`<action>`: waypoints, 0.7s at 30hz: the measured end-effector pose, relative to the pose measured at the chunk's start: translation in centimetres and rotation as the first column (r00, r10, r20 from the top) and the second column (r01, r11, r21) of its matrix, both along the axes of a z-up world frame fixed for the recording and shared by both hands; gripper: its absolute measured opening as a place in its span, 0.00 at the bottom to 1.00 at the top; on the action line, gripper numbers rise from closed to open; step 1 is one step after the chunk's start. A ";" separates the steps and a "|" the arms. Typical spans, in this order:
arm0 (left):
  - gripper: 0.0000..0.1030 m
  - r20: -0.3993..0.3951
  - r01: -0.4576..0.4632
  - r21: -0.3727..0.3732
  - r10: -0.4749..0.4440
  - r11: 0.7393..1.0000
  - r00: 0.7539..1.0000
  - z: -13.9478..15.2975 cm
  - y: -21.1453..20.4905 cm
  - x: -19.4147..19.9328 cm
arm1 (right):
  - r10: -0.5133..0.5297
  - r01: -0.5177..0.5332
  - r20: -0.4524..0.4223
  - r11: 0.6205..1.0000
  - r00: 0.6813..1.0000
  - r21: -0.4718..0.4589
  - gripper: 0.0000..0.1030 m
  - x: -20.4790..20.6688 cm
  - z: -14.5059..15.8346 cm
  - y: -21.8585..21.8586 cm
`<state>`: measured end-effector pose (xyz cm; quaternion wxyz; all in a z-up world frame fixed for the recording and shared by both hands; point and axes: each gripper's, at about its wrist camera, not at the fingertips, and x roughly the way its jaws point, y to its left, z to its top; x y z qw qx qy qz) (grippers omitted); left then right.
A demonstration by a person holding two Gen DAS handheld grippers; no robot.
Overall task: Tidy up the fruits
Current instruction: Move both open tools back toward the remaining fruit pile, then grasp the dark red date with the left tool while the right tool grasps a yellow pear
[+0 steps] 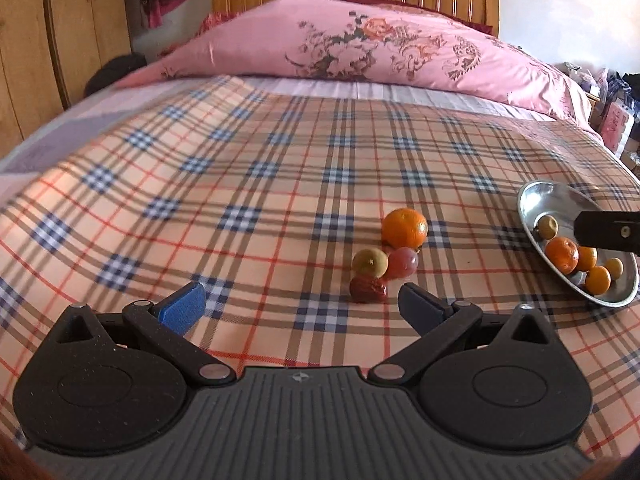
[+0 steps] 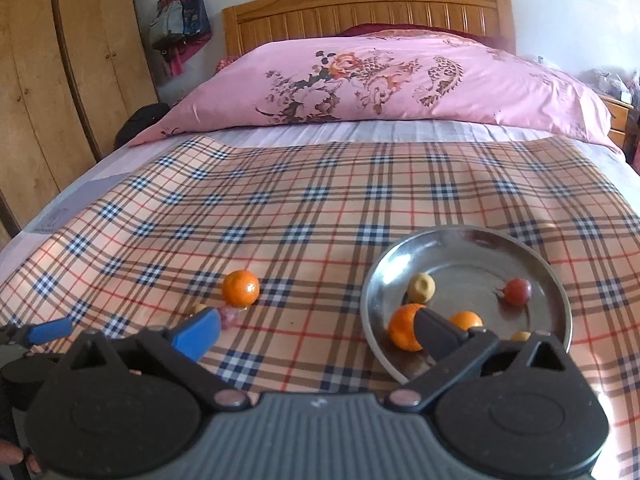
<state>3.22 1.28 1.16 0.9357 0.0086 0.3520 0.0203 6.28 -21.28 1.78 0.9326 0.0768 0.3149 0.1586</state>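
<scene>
On the plaid bedspread lies a cluster of loose fruit: an orange (image 1: 404,227), a greenish-yellow fruit (image 1: 369,262), a purple grape (image 1: 402,263) and a dark red date (image 1: 367,289). My left gripper (image 1: 302,306) is open and empty, just short of the date. A steel plate (image 2: 532,258) holds several fruits: an orange (image 2: 404,327), a yellow fruit (image 2: 421,287), a red grape (image 2: 517,291) and small oranges. My right gripper (image 2: 320,334) is open and empty, its right finger over the plate's near left edge. The plate also shows in the left wrist view (image 1: 532,200).
A pink floral quilt (image 2: 380,80) lies folded at the head of the bed before a wooden headboard (image 2: 368,4). Wooden wardrobes (image 2: 52,80) stand at left. A cluttered nightstand (image 2: 618,108) is at right.
</scene>
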 end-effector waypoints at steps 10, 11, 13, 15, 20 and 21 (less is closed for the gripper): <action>1.00 -0.073 0.014 -0.039 -0.016 0.999 0.997 -3.3 -1.0 2.9 | 0.028 -0.028 -0.025 1.000 0.999 0.012 0.99 0.5 -1.1 0.3; 1.00 -0.077 0.013 -0.039 -0.016 0.999 0.997 -3.6 -1.1 3.4 | 0.028 -0.027 -0.028 1.000 0.999 0.010 0.99 0.5 -1.2 0.3; 1.00 -0.087 0.009 -0.043 -0.012 0.999 0.996 -4.1 -1.3 4.1 | 0.022 -0.022 -0.033 1.000 0.999 0.004 0.99 0.7 -1.4 0.3; 1.00 -0.088 0.010 -0.046 -0.014 0.999 0.996 -4.6 -1.5 4.7 | 0.019 -0.019 -0.041 1.000 0.999 0.008 0.99 0.8 -1.7 0.2; 0.95 -0.087 0.037 -0.036 -0.040 0.999 0.995 -5.5 -1.6 5.5 | 0.029 -0.029 -0.049 1.000 0.998 0.005 0.99 1.3 -2.2 0.3; 0.87 -0.081 0.043 -0.043 -0.046 0.998 0.996 -5.6 -1.5 5.5 | 0.029 -0.029 -0.050 1.000 0.998 0.003 0.99 1.4 -2.3 0.4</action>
